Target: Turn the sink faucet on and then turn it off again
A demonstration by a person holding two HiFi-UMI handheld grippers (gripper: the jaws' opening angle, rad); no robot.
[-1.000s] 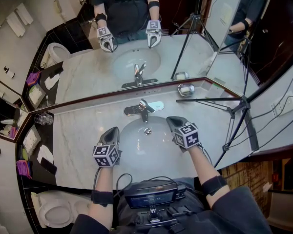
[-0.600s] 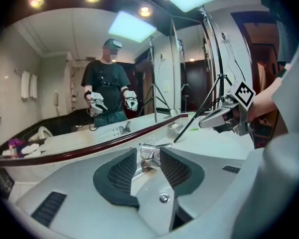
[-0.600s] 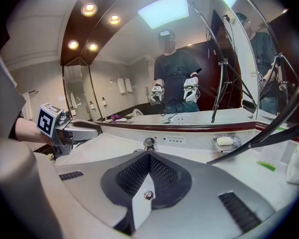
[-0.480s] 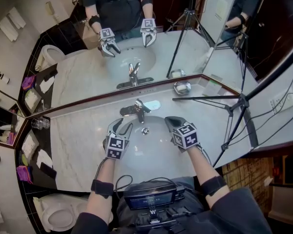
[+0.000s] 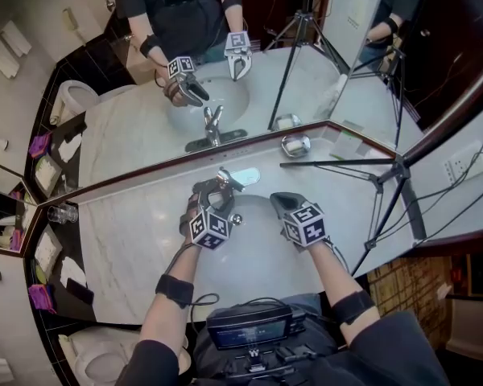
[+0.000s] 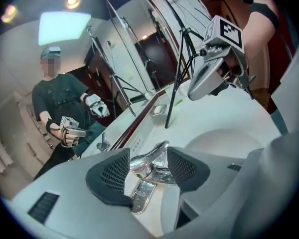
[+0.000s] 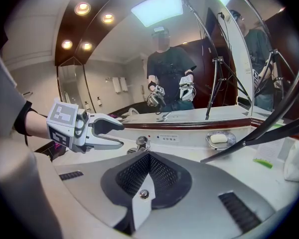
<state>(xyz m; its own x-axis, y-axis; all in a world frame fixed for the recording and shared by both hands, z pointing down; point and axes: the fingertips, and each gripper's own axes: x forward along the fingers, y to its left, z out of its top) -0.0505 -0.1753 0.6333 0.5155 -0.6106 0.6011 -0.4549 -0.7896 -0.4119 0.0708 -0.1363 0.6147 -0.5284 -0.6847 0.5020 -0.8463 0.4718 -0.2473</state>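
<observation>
- Your left tool (image 5: 213, 190) has just been opening. Its jaws stand wide around the faucet (image 6: 148, 158) at the back of the sink (image 5: 253, 257), not squeezing it.
- Your right tool (image 7: 148, 159) is shut tight, holding nothing, over the sink.

Chrome single-lever faucet (image 6: 148, 162) stands at the back rim of the white sink (image 5: 253, 256).
</observation>
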